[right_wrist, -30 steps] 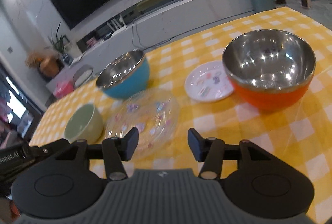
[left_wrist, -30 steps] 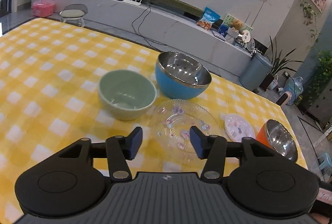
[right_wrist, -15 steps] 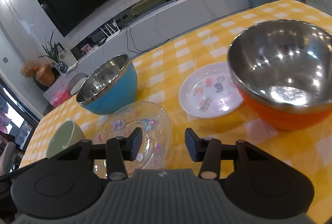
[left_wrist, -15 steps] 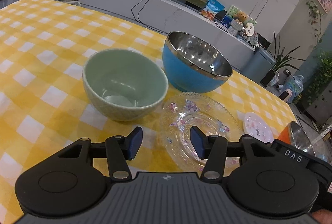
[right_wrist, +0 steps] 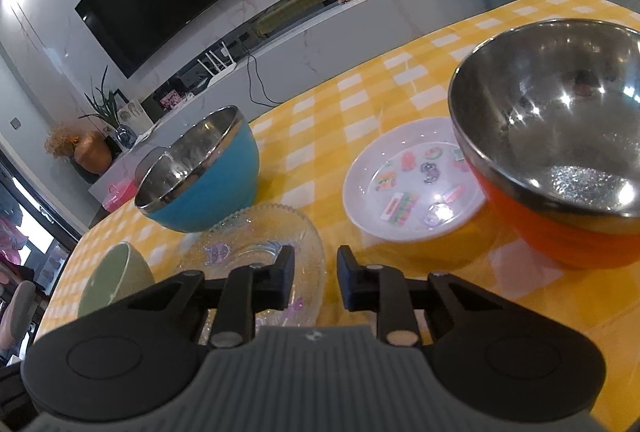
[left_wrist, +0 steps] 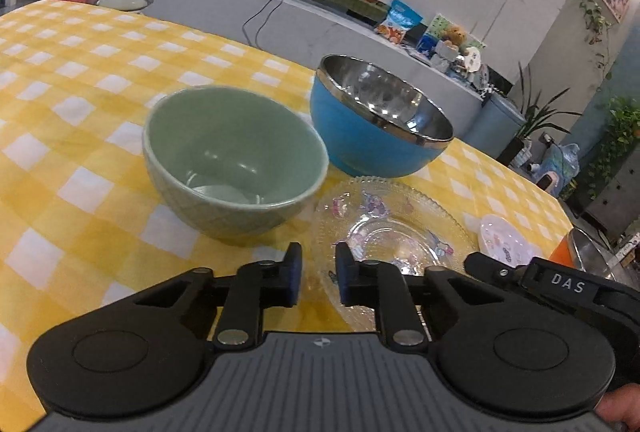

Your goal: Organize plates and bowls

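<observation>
On the yellow checked tablecloth point(left_wrist: 80, 104) lie a clear glass plate point(left_wrist: 400, 228) with cartoon prints, a green ceramic bowl point(left_wrist: 236, 168), a blue steel-lined bowl point(left_wrist: 380, 124), a small white plate point(left_wrist: 504, 238) and an orange steel-lined bowl point(right_wrist: 560, 160). My left gripper point(left_wrist: 318, 276) is low at the glass plate's left rim. Its jaws are closing with the rim between them and a gap still showing. My right gripper point(right_wrist: 314, 272) sits at the right rim of the glass plate point(right_wrist: 256, 232). Its jaws are closing astride that rim, also with a gap.
The white plate point(right_wrist: 408, 180) lies against the orange bowl, just right of my right gripper. The green bowl point(right_wrist: 116, 276) almost touches the glass plate's left side, and the blue bowl point(right_wrist: 200, 180) stands behind it. A low grey TV counter point(left_wrist: 320, 20) runs beyond the table's far edge.
Both grippers have come down and closer to the glass plate. Both pairs of jaws have narrowed from wide open to a small gap around its rim.
</observation>
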The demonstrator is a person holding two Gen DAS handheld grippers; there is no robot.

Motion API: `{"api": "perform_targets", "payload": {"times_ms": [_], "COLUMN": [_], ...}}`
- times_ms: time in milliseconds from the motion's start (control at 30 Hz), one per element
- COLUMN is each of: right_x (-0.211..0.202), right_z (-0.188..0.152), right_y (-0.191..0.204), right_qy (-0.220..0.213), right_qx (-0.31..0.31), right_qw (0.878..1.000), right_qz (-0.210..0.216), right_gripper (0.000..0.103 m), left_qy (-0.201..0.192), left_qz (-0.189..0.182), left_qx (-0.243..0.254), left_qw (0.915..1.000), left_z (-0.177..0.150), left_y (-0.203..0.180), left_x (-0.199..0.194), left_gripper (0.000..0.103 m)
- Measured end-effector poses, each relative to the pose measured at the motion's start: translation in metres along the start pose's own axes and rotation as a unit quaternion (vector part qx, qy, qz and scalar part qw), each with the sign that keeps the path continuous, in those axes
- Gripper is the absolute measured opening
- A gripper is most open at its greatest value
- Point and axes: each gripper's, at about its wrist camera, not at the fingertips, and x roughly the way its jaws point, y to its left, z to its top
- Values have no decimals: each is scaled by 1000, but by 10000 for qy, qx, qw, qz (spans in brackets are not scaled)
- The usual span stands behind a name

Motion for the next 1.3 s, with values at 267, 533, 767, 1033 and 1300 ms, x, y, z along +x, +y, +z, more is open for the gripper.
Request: {"api": "perform_targets", "payload": {"times_ms": [267,533,767,1033,1300], "right_x": [-3,-13,-36,-68,-99], "right_z": [-2,-2,-11,-32,-60], "right_y": [-2,2,9,14,31], "right_qy": [46,187,325,659,884], "right_qx": [131,294,374,601,593], "right_qw": [9999,9993,9986,9952,9917], "right_qz": [-23,100,196,401,718], "right_gripper": [7,6,6,6,6], "left_qy": [-16,-104,-56,97,103], "left_qz": [100,163,325,508,832], "left_qx": [172,153,206,37,47], "left_qw": [9998,9997,9992,9987,9965], "left_z": [1,4,1,-7,-18], "left_y": [-5,-5,-9,-4,6], "left_x": [-4,-23,-53,-100,-148], "left_gripper": [10,9,9,8,8]}}
